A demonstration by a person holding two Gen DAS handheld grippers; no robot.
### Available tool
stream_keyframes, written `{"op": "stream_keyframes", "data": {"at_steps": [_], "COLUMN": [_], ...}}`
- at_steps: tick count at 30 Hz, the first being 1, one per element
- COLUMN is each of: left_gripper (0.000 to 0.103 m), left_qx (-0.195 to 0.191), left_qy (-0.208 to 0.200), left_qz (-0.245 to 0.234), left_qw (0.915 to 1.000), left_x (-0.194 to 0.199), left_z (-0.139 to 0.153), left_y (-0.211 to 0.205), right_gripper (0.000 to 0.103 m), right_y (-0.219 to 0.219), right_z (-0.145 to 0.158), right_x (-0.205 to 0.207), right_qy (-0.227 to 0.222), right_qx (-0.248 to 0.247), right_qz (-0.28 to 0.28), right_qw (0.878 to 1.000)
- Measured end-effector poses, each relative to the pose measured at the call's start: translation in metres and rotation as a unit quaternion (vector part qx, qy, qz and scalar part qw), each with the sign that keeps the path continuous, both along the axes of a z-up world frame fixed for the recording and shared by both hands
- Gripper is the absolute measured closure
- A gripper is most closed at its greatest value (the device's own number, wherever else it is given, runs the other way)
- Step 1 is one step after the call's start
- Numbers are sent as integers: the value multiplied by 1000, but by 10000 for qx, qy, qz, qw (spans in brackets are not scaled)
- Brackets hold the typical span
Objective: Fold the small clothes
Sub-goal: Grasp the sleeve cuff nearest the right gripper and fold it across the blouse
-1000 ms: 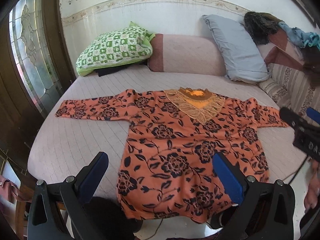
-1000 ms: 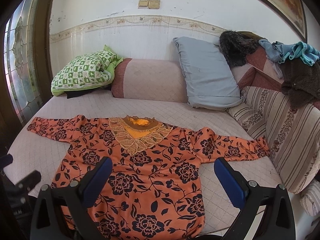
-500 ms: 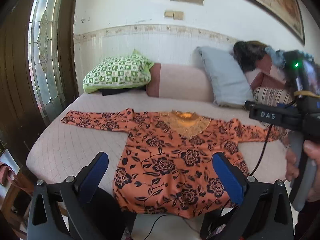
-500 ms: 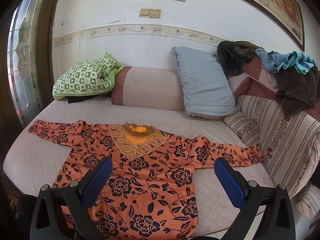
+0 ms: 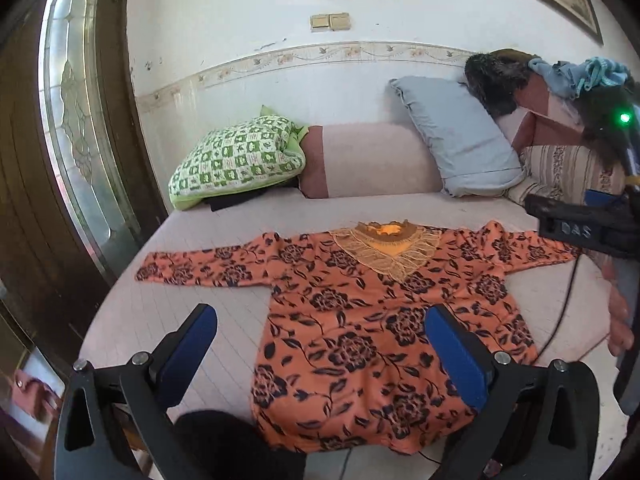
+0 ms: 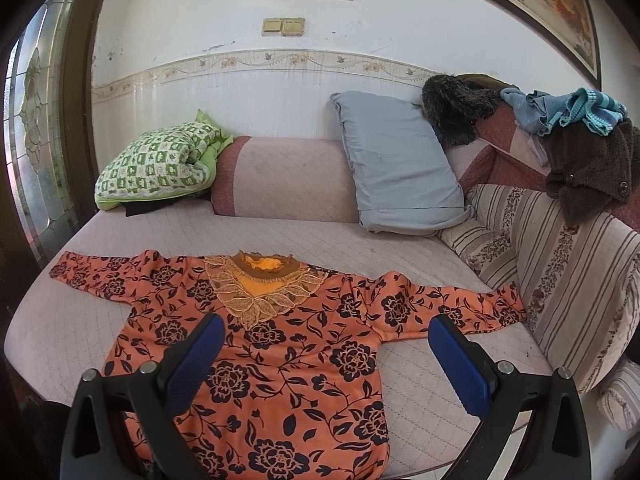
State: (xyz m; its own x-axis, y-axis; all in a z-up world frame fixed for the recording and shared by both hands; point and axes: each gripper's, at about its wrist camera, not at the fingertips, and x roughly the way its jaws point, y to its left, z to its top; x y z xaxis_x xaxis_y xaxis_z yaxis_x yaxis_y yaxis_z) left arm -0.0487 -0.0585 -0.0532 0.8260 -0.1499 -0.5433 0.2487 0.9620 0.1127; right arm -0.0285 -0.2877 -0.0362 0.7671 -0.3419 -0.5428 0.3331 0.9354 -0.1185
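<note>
Since nothing's folded yet, task basically at zero. Left gripper (image 5: 320, 344) with blue pads spread wide, holding nothing, hovers over near hem. Right gripper (image 6: 326, 354) same deal: wide apart, nothing held. Orange long-sleeved blouse with black flower print and gold lace collar (image 6: 256, 344) lies flat, face up, on pinkish quilted daybed mattress (image 6: 72, 320), both sleeves stretched out sideways. All folds left to do, sleeves probably first. Further back: green checked cushion (image 6: 156, 164), grey-blue pillow (image 6: 396, 164).

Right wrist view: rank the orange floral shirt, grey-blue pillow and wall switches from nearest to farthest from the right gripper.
1. Orange floral shirt, flat on the bed just ahead of the open right gripper.
2. Grey-blue pillow, propped at the bed's back, right of centre.
3. Wall switches, high on the wall.
</note>
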Motion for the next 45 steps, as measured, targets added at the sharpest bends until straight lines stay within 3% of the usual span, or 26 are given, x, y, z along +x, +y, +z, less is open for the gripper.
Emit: {"op": "stream_keyframes", "data": {"at_steps": [5, 7, 9, 12, 14, 16, 18, 21, 23, 27, 31, 33, 35, 37, 38, 41, 45], "left_gripper": [0, 0, 0, 0, 0, 0, 0, 0, 0, 0, 0, 0, 0, 0, 0, 0, 0], "left_qx": [-99, 27, 324, 418, 596, 769, 974, 1055, 1115, 1220, 1266, 1181, 1071, 968, 895, 582, 156], "left_qy": [16, -52, 159, 712, 899, 1080, 1273, 1643, 1753, 1736, 1694, 1672, 1638, 1578, 1541, 1353, 1241], "left_qz": [244, 315, 430, 539, 761, 929, 1105, 1225, 1230, 1080, 962, 1005, 1099, 1217, 1286, 1545, 1990], "left_qw": [9997, 9995, 9984, 9951, 9912, 9868, 9809, 9731, 9704, 9712, 9726, 9737, 9745, 9752, 9755, 9770, 9720], "left_x": [49, 72, 104, 149, 170, 189, 206, 221, 227, 233, 240, 245, 251, 259, 263, 278, 302], "left_z": [4, 1, -11, -34, -53, -74, -95, -120, -133, -143, -144, -143, -141, -138, -137, -131, -132], "left_y": [-15, -27, -40, -49, -51, -54, -59, -65, -75, -97, -108, -106, -101, -94, -89, -74, -52], "right_gripper": [0, 0, 0, 1, 1, 6, 20, 32, 41, 43, 43, 48, 97, 96, 96, 96, 96], "right_y": [-28, -44, -72, -152, -225, -300, -378, -460, -495, -530, -553, -558, -562, -564, -561, -537, -491], "right_z": [-10, -16, -26, -56, -85, -115, -144, -182, -204, -231, -231, -231, -232, -232, -227, -197, -148], "right_x": [14, 21, 30, 47, 54, 54, 42, 32, 31, 31, 41, 53, 62, 56, 53, 47, 57], "right_qy": [75, 71, 34, 109, 132, 303, 191, 164, 128, -55, -371, -296, -144, -456, -649, -1156, -1572], "right_qx": [59, 32, 122, 585, 947, 1319, 2060, 2775, 3198, 3387, 3214, 2950, 2835, 3160, 3181, 3072, 3308], "right_qz": [-188, -256, -317, -677, -1218, -1881, -2452, -3046, -3222, -3721, -3940, -3986, -3897, -3891, -3838, -3435, -2630], "right_qw": [9998, 9996, 9994, 9959, 9879, 9728, 9471, 9110, 8909, 8642, 8603, 8679, 8761, 8641, 8645, 8800, 8926]}}
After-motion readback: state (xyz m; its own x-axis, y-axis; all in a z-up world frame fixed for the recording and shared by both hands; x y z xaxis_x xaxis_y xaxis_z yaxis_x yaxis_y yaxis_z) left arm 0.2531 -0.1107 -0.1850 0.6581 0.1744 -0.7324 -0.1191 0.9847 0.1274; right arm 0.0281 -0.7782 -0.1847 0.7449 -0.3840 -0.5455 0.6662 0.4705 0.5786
